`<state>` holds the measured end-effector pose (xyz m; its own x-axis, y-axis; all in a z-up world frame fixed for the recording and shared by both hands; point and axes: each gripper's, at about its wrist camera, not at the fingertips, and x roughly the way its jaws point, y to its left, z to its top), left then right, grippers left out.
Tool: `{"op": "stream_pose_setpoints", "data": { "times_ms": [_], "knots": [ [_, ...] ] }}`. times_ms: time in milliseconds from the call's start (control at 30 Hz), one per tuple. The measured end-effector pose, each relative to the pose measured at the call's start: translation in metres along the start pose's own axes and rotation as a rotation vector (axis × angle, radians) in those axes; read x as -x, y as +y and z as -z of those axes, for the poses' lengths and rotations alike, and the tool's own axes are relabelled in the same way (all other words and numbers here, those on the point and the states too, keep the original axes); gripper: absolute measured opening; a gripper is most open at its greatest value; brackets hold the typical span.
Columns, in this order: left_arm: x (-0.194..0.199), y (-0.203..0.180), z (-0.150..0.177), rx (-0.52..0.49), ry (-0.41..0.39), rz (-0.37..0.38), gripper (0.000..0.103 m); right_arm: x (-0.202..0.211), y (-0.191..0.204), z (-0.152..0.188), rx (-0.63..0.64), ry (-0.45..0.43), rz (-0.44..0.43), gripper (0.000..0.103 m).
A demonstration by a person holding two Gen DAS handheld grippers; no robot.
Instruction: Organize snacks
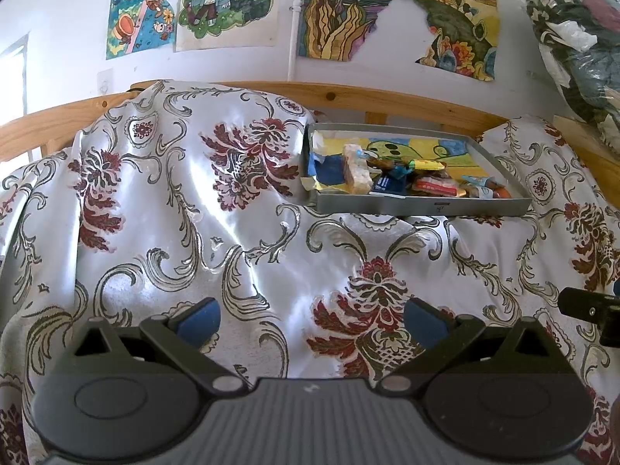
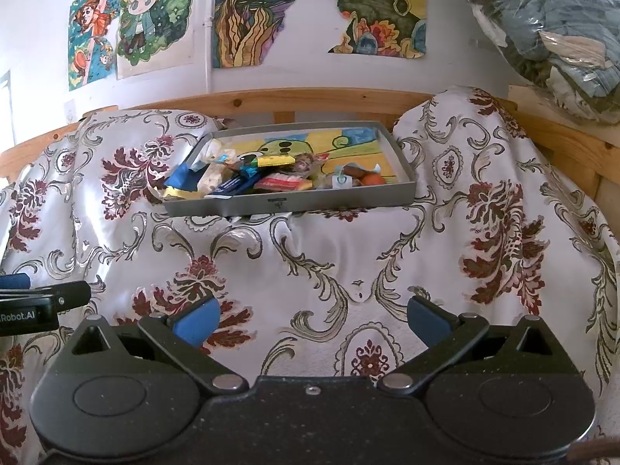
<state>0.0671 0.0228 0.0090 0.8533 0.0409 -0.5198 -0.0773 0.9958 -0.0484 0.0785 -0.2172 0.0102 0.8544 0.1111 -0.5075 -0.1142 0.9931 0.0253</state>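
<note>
Left gripper (image 1: 312, 319) is hovering over the floral cloth (image 1: 162, 201) w/ its blue pads spread wide, nothing in them. Snacks (image 2: 271, 178) are piled in the front half of the gray tray (image 2: 290, 205), which sits on the cloth up by the wood rail (image 2: 310, 97). Right gripper (image 2: 312, 319) is also spread apart and empty, well short of the tray.

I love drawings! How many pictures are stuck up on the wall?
4, in a row: orange-haired girl far left, blond child beside her, swirly picture in the middle, torn landscape right. More may lie beyond view.
</note>
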Motion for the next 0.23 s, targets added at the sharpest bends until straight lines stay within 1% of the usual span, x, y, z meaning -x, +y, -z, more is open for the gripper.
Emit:
{"op": "stream_pose_setpoints", "data": {
  "times_ms": [233],
  "knots": [
    [0.0000,-0.0002,-0.0003,-0.004,0.002,0.010,0.102,-0.0006,0.0002,0.0012,0.000,0.003,0.000,0.102]
  ]
}}
